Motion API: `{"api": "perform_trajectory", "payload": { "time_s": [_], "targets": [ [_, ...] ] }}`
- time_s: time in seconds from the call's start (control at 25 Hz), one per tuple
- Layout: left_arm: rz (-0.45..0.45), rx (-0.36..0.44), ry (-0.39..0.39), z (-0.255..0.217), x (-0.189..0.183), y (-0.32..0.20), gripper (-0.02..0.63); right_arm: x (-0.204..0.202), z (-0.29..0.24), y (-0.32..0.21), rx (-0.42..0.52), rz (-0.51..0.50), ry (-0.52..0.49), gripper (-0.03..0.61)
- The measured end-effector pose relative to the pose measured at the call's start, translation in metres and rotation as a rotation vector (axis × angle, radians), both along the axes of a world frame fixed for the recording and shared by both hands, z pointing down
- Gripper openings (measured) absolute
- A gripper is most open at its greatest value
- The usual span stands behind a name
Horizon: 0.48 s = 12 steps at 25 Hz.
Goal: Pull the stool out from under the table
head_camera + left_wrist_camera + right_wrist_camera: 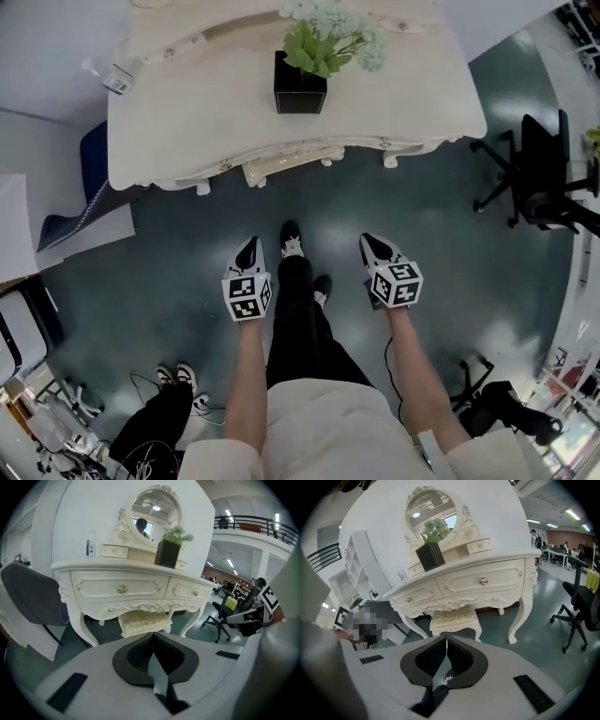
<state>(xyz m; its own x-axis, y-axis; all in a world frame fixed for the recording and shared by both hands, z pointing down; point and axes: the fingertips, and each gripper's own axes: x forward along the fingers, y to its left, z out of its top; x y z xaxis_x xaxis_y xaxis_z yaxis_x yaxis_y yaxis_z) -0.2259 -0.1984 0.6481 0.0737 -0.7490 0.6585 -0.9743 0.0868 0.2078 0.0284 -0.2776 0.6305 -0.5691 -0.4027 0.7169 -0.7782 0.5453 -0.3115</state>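
A cream stool (pixel 281 166) with a patterned cushion is tucked under the white dressing table (pixel 187 112); only its front edge shows in the head view. The left gripper view shows the stool (pixel 143 619) between the table legs, as does the right gripper view, where the stool (pixel 453 618) sits mid-frame. My left gripper (pixel 249 251) and right gripper (pixel 374 246) hang over the floor, well short of the stool, both shut with nothing between their jaws. The closed left gripper (pixel 153 641) and the right gripper (pixel 446 645) both point at the table.
A black pot with a green plant (pixel 302 80) stands on the tabletop, below an oval mirror (pixel 156 509). A black office chair (pixel 539 173) stands at the right, a dark chair (pixel 30 597) left of the table. A person's shoes (pixel 176 376) and cables lie at lower left.
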Motion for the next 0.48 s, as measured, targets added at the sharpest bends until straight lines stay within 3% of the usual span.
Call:
{"api": "perform_trajectory", "payload": {
  "time_s": [0.48],
  "targets": [
    [-0.05,-0.048,0.006,0.115,-0.019,-0.033,0.015,-0.055,0.1,-0.058,0.025,-0.068,0.001,0.045]
  ]
}}
